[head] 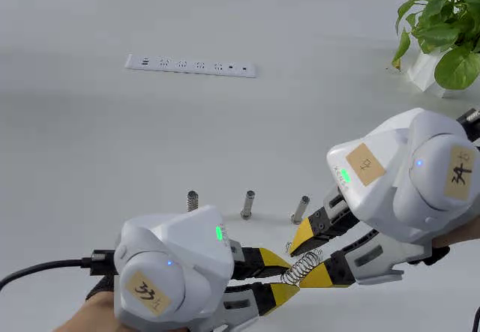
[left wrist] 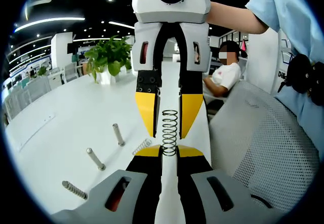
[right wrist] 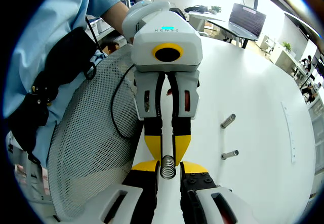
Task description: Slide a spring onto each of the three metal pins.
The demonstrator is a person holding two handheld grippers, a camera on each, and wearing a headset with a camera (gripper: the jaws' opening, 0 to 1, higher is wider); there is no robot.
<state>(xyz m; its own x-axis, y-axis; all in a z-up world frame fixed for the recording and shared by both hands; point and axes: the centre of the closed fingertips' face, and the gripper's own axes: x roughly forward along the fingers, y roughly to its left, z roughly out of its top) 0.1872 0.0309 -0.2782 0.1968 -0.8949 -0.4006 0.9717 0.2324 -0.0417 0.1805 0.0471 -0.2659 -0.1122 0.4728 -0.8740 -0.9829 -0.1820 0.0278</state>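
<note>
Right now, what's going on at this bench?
A person holds a gripper in each hand. The left gripper and right gripper face each other, each closed on one end of the same spring. In the head view, the left pin already carries a spring; the middle pin and right pin are bare. A loose spring lies on the table nearby.

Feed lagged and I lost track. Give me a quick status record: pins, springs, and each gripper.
left pin: spring already on
middle pin: bare
right pin: bare
held spring: between both grippers, above the table
left gripper: shut on one end
right gripper: jaws flank the other end, grip unclear
loose spring: lying by right pin
</note>
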